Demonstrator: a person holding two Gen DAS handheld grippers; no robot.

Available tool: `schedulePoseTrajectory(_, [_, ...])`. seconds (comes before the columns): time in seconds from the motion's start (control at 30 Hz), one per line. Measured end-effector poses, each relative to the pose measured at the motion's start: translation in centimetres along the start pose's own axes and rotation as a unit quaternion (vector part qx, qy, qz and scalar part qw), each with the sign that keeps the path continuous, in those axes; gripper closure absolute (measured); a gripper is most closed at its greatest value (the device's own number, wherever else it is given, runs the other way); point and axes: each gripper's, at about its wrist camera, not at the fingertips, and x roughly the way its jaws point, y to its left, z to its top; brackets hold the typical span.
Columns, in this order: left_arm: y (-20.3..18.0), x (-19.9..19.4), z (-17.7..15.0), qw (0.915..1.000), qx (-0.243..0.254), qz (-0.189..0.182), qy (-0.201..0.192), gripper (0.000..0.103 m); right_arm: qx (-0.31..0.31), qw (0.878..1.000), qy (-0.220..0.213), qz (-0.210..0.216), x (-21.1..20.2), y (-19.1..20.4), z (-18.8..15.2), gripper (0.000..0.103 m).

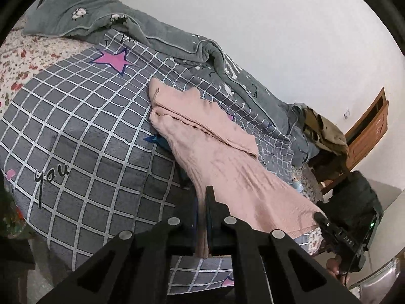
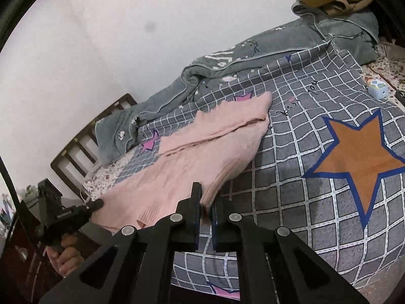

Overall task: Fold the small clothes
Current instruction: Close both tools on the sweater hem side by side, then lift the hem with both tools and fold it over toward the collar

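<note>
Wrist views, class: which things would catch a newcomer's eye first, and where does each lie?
The pale pink knitted garment stands out first: partly folded, it stretches across the grey grid-patterned bedspread, its near edge pinched by both the left hand-held gripper and the right hand-held gripper. In the right wrist view, a big orange star with a blue outline is printed on the bedspread to the right of the garment.

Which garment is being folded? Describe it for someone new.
On the bed's grey grid blanket with stars, in front of the bunched grey-green quilt, lies the pink knit sweater. It is the only pink garment, ribbed.
</note>
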Motion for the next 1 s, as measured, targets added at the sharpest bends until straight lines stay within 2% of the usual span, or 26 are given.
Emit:
schedulePoseTrajectory(0.3, [-0.9,1.6,4.2,0.9995,-0.026,0.021,0.0,0.097,0.04,0.999,0.003,0.022,2.5,0.2,4.2,0.096])
schedulePoseTrajectory(0.57, [-1.4,4.3,10.4,0.9986,-0.047,0.023,-0.003,0.097,0.091,0.994,-0.009,0.052,5.7,-0.5,10.1,0.096])
schedulePoseTrajectory(0.7, [-1.8,6.5,13.2,0.9983,-0.044,0.038,-0.003,0.097,0.093,0.994,-0.01,0.053,7.6,-0.5,12.4,0.096])
schedulePoseTrajectory(1.0, [-0.7,11.0,15.9,0.9971,-0.062,0.044,0.003,0.097,0.101,0.994,0.005,0.052,12.3,-0.9,16.1,0.096])
